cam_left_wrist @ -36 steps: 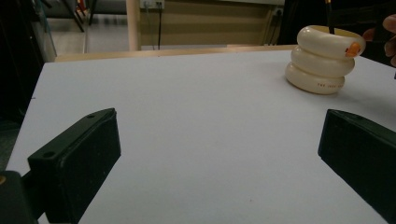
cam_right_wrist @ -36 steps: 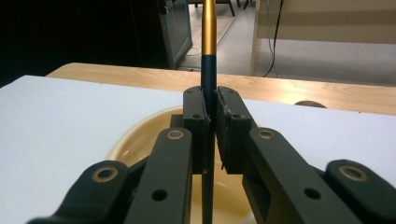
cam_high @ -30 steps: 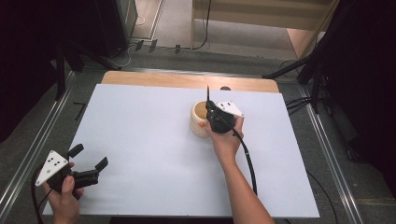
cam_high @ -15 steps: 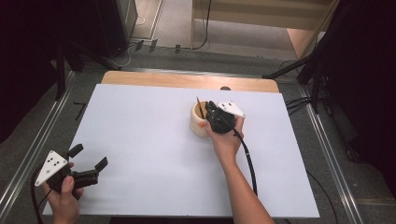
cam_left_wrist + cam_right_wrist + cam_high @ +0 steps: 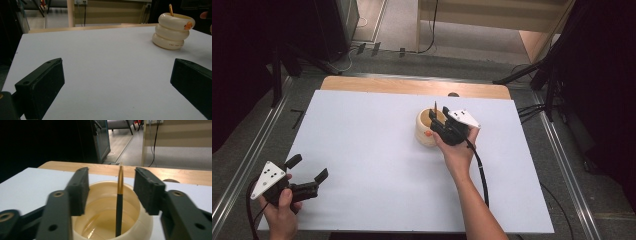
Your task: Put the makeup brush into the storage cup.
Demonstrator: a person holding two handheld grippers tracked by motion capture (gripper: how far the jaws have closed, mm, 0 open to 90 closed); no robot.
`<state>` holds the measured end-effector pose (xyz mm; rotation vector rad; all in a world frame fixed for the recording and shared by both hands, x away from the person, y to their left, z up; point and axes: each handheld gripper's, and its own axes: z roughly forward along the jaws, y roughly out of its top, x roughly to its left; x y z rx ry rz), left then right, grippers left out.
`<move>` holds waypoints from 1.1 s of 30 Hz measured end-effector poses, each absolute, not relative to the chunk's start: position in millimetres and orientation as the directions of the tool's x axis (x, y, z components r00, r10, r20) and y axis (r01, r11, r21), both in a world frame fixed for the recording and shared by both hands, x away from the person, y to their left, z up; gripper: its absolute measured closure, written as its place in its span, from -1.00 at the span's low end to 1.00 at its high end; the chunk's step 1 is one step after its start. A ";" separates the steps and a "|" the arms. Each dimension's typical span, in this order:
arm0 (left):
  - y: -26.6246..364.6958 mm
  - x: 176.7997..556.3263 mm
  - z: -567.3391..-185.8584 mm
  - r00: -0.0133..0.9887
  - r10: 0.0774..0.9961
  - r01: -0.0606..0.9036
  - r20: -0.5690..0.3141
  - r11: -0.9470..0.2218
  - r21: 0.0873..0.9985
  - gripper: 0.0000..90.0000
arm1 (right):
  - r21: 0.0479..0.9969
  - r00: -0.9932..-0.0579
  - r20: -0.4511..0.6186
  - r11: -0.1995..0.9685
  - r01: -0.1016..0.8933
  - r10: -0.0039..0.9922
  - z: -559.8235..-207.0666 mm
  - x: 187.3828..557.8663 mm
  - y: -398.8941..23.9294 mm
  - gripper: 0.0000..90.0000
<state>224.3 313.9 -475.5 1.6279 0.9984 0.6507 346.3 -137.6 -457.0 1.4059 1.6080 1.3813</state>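
High view: at the near left corner of the white tabletop [image 5: 377, 165], the left tongs [image 5: 307, 175] rest low with jaws spread wide, holding nothing. Farther off, right of centre, the right tongs [image 5: 438, 122] hang over a cream ringed pot [image 5: 426, 134]. Their jaws have just been opening and stand apart, clear of the black, gold-tipped pen [image 5: 119, 205] standing inside the pot.
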 end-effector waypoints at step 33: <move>311.9 224.3 -476.3 0.506 0.860 0.285 -0.063 -0.098 0.953 -1.00 | 0.955 -0.238 0.065 0.008 0.295 0.969 -475.8 307.7 -166.5 -0.65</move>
